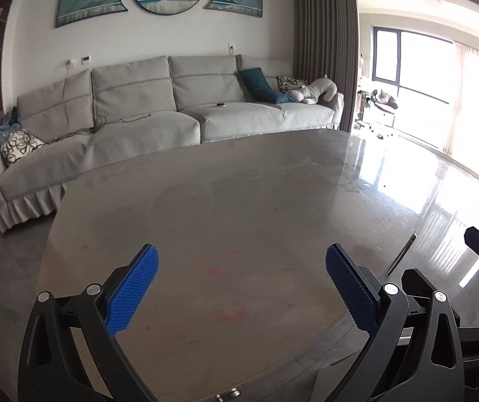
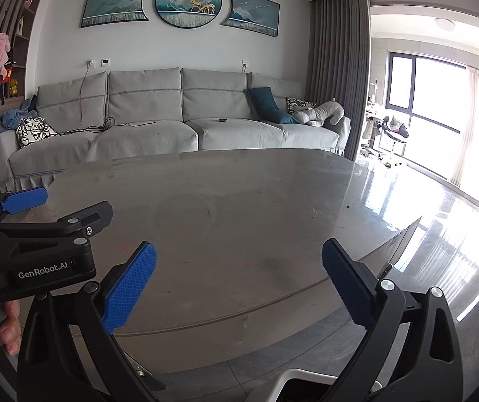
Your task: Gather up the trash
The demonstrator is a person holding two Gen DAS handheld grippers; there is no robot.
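My left gripper [image 1: 242, 254] hangs open over the near part of a grey oval table [image 1: 239, 184], with nothing between its blue pads [image 1: 132, 291]. My right gripper [image 2: 239, 249] is open too, over the table's [image 2: 256, 184] near edge, and holds nothing. In the right wrist view the left gripper [image 2: 78, 201] shows at the far left, a hand [image 2: 8, 328] gripping its handle. Faint pink smears [image 1: 216, 271] mark the tabletop, and a few dark specks [image 2: 348, 206] lie toward its right side. No larger piece of trash shows on it.
A grey sofa [image 2: 179, 124] with cushions and a plush toy [image 2: 323, 114] stands behind the table. A curtain [image 2: 336, 73] and a bright window [image 2: 440, 100] are at right, above glossy floor. A white rim [image 2: 289, 378] sits below the near table edge.
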